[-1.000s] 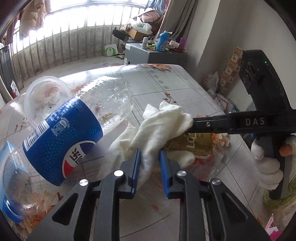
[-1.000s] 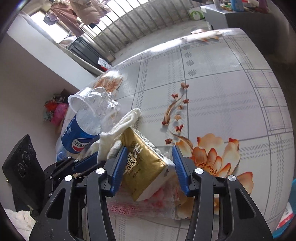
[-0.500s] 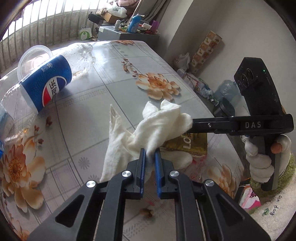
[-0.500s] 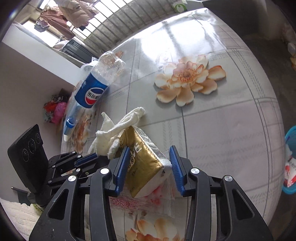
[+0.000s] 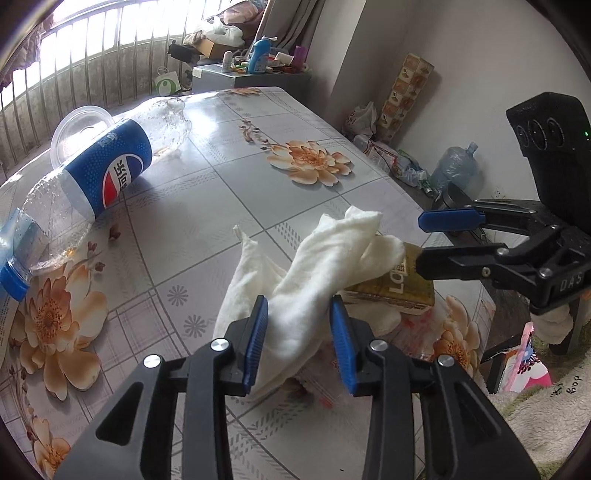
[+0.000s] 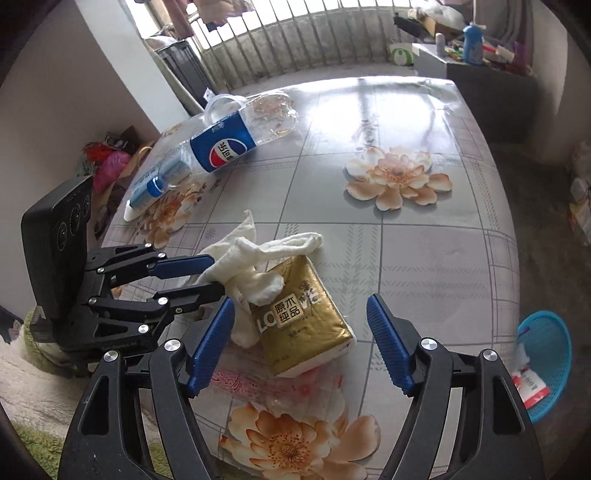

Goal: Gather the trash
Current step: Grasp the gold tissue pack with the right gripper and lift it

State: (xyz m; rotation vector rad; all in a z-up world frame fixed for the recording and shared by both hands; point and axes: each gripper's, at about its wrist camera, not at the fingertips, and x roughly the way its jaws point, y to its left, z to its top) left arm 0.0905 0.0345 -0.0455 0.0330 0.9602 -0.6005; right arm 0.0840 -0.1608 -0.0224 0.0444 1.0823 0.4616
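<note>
Left gripper [image 5: 300,338] opening, straddling tissue [image 5: 314,280] | right gripper [image 6: 300,345] opening, straddling pack [image 6: 301,321]

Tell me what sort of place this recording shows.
Most likely a lived-in home, a room opening onto a barred balcony: a table under a floral plastic cover, a cluttered low grey cabinet with bottles, and a big blue water jug on the floor.

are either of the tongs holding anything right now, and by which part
Nothing is held. The left tongs have just been opening around the white cloth, pads off it. The right tongs have just opened too, clear of the gold tissue pack.
</note>
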